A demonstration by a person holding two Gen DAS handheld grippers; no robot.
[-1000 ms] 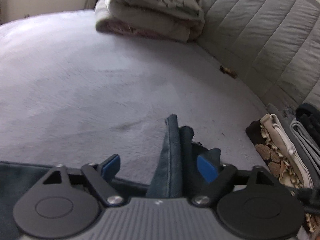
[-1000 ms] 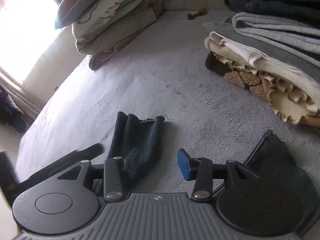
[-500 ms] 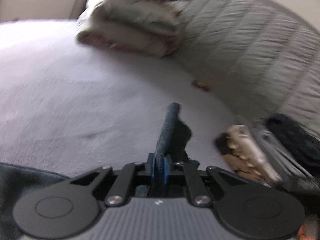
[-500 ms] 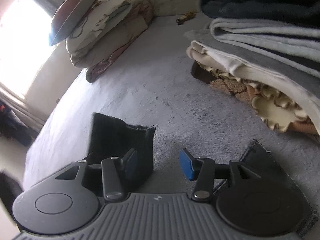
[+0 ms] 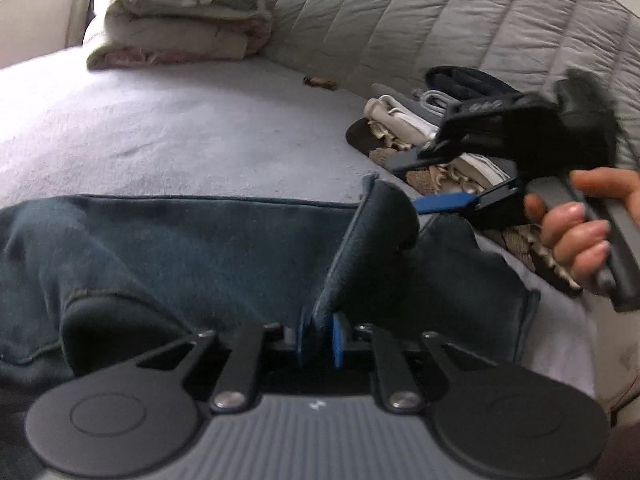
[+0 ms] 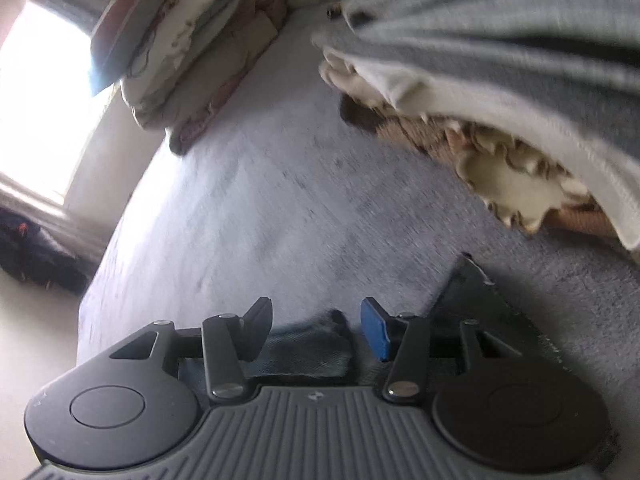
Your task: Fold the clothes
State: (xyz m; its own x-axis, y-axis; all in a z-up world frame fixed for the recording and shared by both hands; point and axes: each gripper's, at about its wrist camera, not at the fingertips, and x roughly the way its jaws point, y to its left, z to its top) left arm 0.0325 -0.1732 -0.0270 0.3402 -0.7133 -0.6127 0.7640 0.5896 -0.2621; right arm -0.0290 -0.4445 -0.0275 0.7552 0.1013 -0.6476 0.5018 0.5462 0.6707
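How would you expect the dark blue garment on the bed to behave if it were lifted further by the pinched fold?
Probably floppy: the dark blue garment sags and creases around the fold pinched in the left tongs. It looks like thick, stitched denim, so likely rather heavy for cloth. It seems unlikely to slip, though the far end would probably drag across the bed.

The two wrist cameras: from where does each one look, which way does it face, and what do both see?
Left wrist: sits on the left gripper, looks forward and down over the bed to the headboard; its jaws pinch dark jeans; the right hand shows.
Right wrist: sits on the right gripper, looks along the bed toward a bright window; jaws open above jeans, no hand visible.
Shared: the folded clothes stack, the bedding pile, the jeans.
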